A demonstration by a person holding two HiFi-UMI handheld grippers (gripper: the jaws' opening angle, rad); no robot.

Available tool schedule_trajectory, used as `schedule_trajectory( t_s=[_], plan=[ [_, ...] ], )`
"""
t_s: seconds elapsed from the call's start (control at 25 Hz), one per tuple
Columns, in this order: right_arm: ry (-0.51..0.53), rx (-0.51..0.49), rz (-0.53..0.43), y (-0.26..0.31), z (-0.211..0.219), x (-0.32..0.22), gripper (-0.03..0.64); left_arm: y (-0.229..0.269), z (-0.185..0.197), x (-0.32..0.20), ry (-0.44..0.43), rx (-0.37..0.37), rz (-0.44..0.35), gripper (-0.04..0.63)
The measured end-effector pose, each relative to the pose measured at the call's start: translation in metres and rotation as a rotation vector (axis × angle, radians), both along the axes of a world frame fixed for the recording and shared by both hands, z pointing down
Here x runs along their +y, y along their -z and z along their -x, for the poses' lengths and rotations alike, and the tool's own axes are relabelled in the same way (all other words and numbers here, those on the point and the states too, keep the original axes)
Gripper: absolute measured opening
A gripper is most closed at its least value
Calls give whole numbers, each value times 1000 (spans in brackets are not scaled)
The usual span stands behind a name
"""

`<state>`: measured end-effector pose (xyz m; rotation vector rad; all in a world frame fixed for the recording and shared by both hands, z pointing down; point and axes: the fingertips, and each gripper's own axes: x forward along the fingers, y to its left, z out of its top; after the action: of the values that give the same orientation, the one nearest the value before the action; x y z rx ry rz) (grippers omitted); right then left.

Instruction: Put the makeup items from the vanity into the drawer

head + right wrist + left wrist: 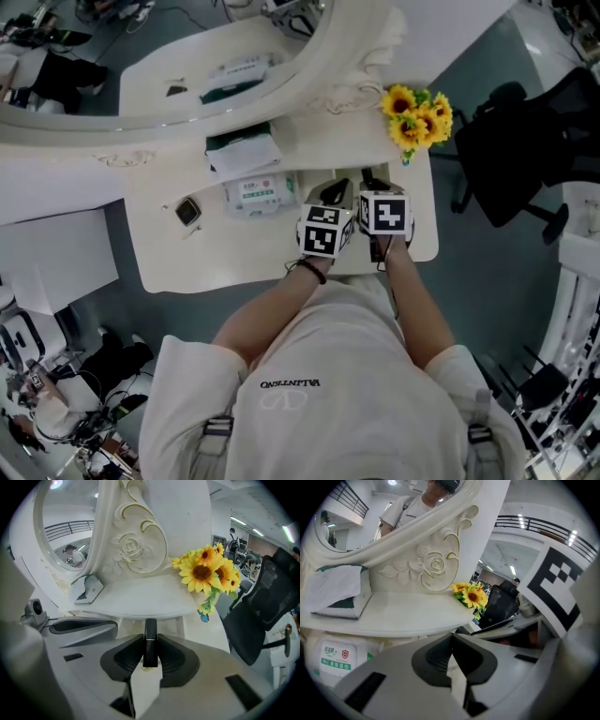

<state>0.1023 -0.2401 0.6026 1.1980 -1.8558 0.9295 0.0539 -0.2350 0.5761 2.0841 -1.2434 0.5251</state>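
Jaws of the right gripper [150, 651] clamp a slim black lipstick tube [150, 639] upright; left gripper [451, 648] closed, empty.

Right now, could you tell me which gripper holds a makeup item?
The right gripper: it clamps a slim black lipstick tube, while the left gripper is shut on nothing.

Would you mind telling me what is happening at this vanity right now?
A person is at the white vanity with a gripper in each hand. The right gripper has its jaws closed on a slim black tube, likely a lipstick, near the sunflowers. The left gripper is shut and empty beside it.
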Motion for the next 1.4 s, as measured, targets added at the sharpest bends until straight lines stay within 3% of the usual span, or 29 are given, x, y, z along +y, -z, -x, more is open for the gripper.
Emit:
schedule_trajectory(
  t_s=[0.64, 0.84, 1.08, 1.28, 1.4],
  plan=[
    [-39, 17, -51, 8, -17, 2, 92, 5, 2, 5, 0, 0, -15, 2],
    [-96, -3, -123, 18, -23, 3, 9, 10, 6, 8, 1, 6, -26, 2],
    [-84, -30, -176, 34, -14, 8, 9, 19, 14, 17, -6, 8, -44, 2],
    [-54, -124, -237, 54, 2, 15, 9, 39, 32, 26, 7, 30, -90, 2],
    [-27, -214, -334, 80, 11, 16, 9, 61, 49, 26, 21, 39, -159, 2]
  ],
)
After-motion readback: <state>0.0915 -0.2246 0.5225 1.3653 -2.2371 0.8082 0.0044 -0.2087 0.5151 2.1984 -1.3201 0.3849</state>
